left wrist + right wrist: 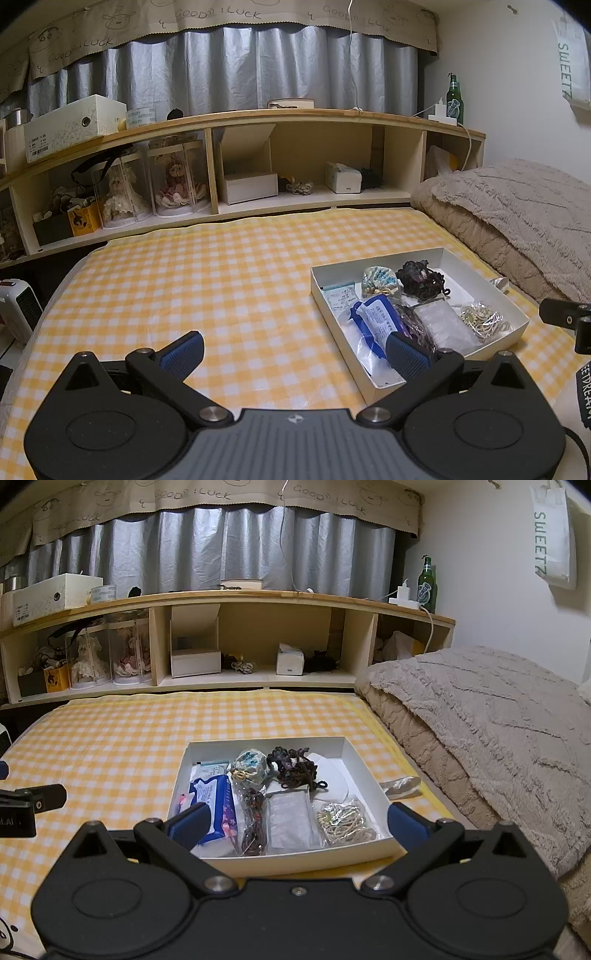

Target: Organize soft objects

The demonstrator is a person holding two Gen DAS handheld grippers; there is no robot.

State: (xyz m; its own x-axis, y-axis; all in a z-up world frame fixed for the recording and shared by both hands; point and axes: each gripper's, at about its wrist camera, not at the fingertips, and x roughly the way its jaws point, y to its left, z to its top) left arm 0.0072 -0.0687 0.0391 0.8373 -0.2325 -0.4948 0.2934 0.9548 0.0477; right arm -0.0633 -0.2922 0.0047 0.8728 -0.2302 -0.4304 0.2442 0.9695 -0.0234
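Right wrist view: soft items packed in white box [364, 766]; one wrapper [400, 787] outside. Right gripper [297, 821], left gripper [293, 352]: fingers wide apart, holding nothing.

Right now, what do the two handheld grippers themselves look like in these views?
The left gripper and the right gripper match: matte black bodies with round discs either side, black linkage arms on silver pivot screws, and blue ribbed finger pads. The left one has a grey ribbed centre plate with a small logo. No hands or sleeves show; white lettering marks a black part at the frame edge.
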